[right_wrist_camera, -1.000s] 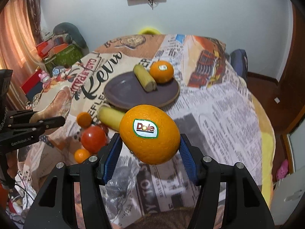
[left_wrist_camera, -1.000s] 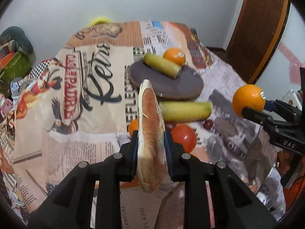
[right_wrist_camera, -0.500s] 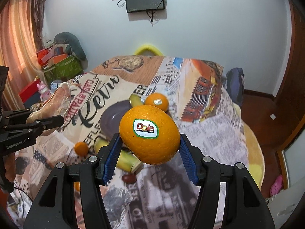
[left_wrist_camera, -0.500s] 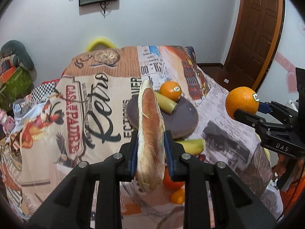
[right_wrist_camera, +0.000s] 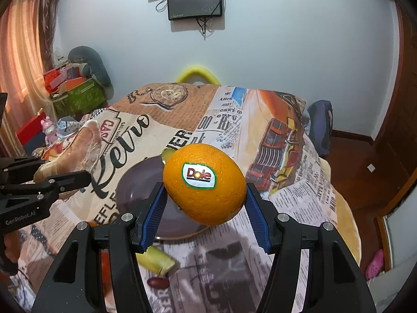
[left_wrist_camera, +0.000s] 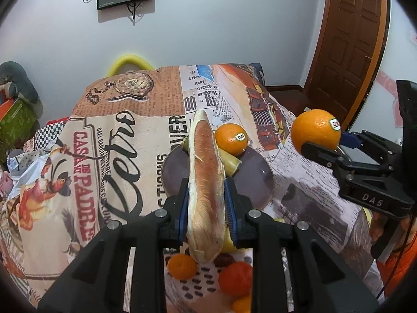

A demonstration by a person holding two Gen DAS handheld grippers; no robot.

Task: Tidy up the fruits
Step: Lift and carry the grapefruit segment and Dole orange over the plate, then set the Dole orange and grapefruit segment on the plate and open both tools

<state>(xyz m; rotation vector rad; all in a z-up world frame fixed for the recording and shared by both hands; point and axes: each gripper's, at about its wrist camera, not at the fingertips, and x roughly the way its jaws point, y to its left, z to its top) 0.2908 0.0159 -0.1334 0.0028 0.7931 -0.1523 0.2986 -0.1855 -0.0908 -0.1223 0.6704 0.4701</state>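
My left gripper [left_wrist_camera: 206, 206] is shut on a long wedge of peeled pomelo [left_wrist_camera: 206, 182], held above the table in front of a dark purple plate [left_wrist_camera: 255, 182]. The plate holds an orange [left_wrist_camera: 230, 139] and a yellow-green banana piece [left_wrist_camera: 229, 160]. My right gripper [right_wrist_camera: 204, 208] is shut on a large Dole-stickered orange [right_wrist_camera: 204, 184], held in the air above the plate [right_wrist_camera: 135, 190]. It also shows at the right of the left wrist view [left_wrist_camera: 315, 130]. The left gripper with the wedge [right_wrist_camera: 75, 146] shows at the left of the right wrist view.
On the newspaper-print tablecloth [left_wrist_camera: 117, 135] near me lie a small orange [left_wrist_camera: 182, 266], a red tomato [left_wrist_camera: 235, 279], another banana piece [right_wrist_camera: 156, 260] and a dark red grape [right_wrist_camera: 157, 283]. Boxes and clutter [right_wrist_camera: 75, 94] stand left; a door [left_wrist_camera: 357, 41] is right.
Both grippers have risen and pulled back from the table, each keeping its fruit. The plate and loose fruit now sit lower and farther in both views.
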